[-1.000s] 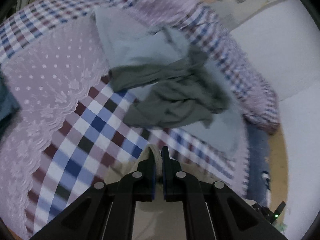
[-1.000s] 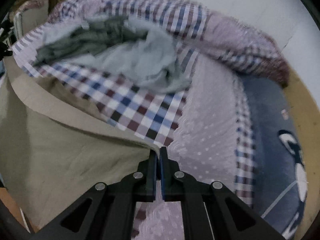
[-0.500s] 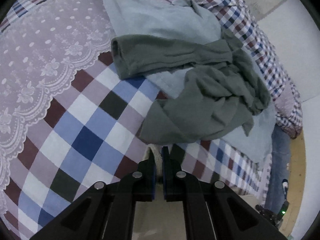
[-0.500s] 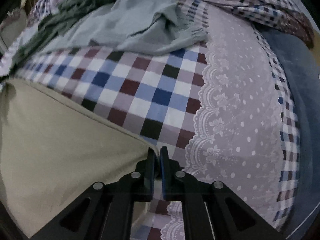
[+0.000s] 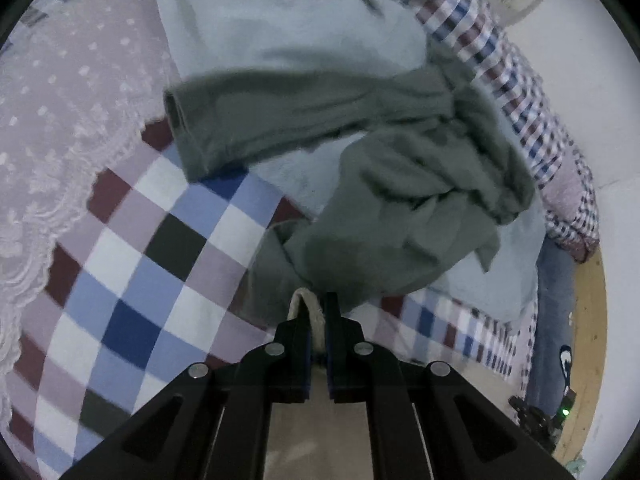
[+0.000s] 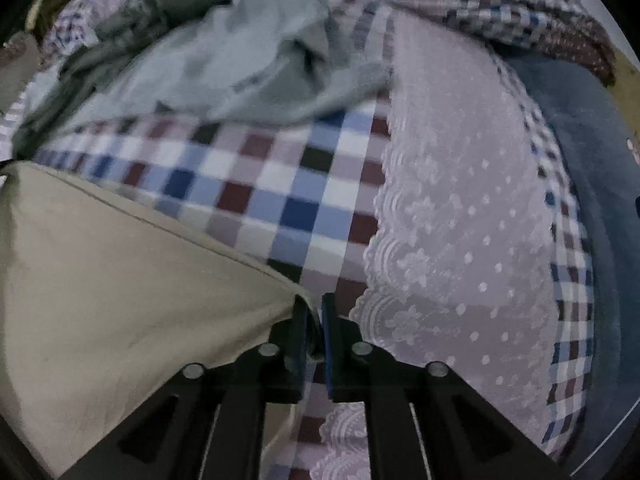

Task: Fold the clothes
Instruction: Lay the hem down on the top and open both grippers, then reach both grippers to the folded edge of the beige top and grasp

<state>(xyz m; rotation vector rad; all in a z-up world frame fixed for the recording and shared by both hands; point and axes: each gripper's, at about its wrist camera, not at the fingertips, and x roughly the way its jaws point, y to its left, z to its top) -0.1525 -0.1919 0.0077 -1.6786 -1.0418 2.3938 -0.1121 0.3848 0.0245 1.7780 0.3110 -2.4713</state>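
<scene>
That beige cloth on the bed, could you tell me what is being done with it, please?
A person is folding laundry with two handheld grippers. The left gripper and the right gripper are each shut on an edge of the beige cloth, holding it spread over the checked bedspread. Just ahead lies an unfolded heap: a dark grey garment on a pale blue garment.

Dim, flat indoor light; motion blur, strong fisheye bending, dark vignetted corners.

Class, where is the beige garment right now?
In the right wrist view, the beige garment fills the lower left, spread over the checked bedspread, its corner pinched in the right hand-held gripper.
</scene>
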